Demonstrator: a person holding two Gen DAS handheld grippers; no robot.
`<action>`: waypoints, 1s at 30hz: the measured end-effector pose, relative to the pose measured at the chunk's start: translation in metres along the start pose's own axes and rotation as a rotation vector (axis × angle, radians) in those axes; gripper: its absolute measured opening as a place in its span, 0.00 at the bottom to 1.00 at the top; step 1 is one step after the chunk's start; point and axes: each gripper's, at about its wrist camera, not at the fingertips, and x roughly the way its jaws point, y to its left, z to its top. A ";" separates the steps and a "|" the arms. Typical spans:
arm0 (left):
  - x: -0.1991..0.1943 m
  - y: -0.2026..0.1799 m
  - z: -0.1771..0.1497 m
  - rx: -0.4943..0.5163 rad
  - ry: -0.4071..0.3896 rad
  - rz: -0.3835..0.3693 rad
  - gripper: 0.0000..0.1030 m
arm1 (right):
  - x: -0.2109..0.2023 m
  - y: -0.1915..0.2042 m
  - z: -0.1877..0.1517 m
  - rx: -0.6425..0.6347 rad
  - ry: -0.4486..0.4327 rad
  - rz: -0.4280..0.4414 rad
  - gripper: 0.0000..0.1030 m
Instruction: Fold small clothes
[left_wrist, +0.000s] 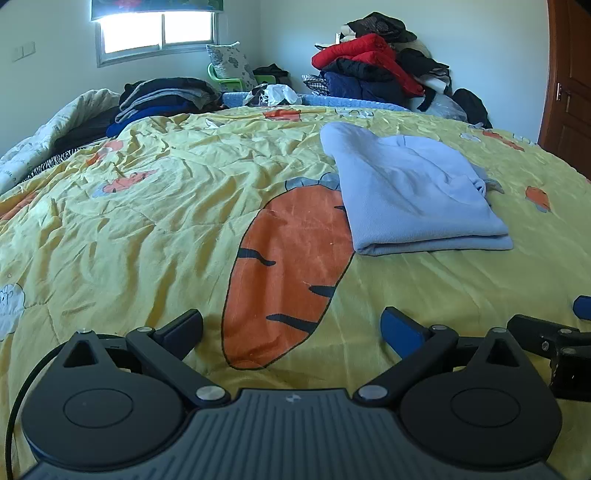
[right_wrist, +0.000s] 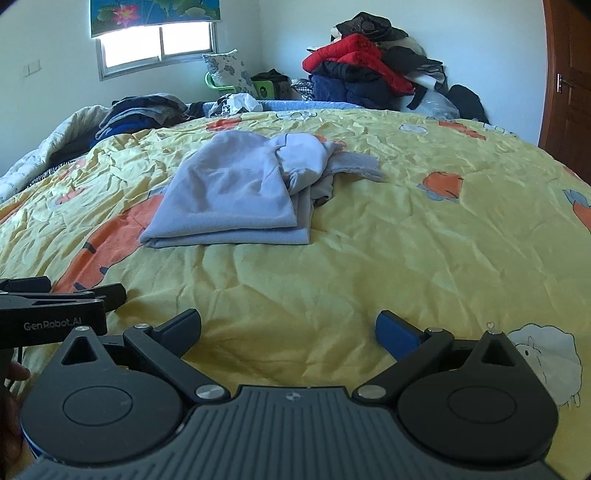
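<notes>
Big crinkly yellow quilt (left_wrist: 155, 206) with a huge orange carrot print (left_wrist: 288, 266) fills everything. Soft pale-blue fleece top (right_wrist: 236, 195) lies folded into a rough rectangle, well ahead of both claws. Left gripper (left_wrist: 291, 328) and right gripper (right_wrist: 288, 328) gape wide, gripping nothing.

Pale blue garment (left_wrist: 413, 192) on yellow carrot-print quilt (left_wrist: 184, 206)

Bed carried yellow carrot-print quilt (left_wrist: 155, 206); folded light-blue garment (left_wrist: 413, 192) lay on it; dark clothes pile (left_wrist: 162, 99) at far-left edge.
</notes>
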 end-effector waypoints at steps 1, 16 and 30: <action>0.000 0.000 0.000 -0.001 -0.001 0.002 1.00 | 0.000 -0.001 0.000 0.005 -0.002 0.002 0.99; -0.003 0.001 -0.003 -0.010 0.000 -0.002 1.00 | 0.002 -0.014 0.000 -0.007 0.009 -0.045 0.99; -0.003 0.001 -0.003 -0.011 0.000 -0.002 1.00 | 0.009 -0.009 0.002 -0.040 0.024 -0.075 1.00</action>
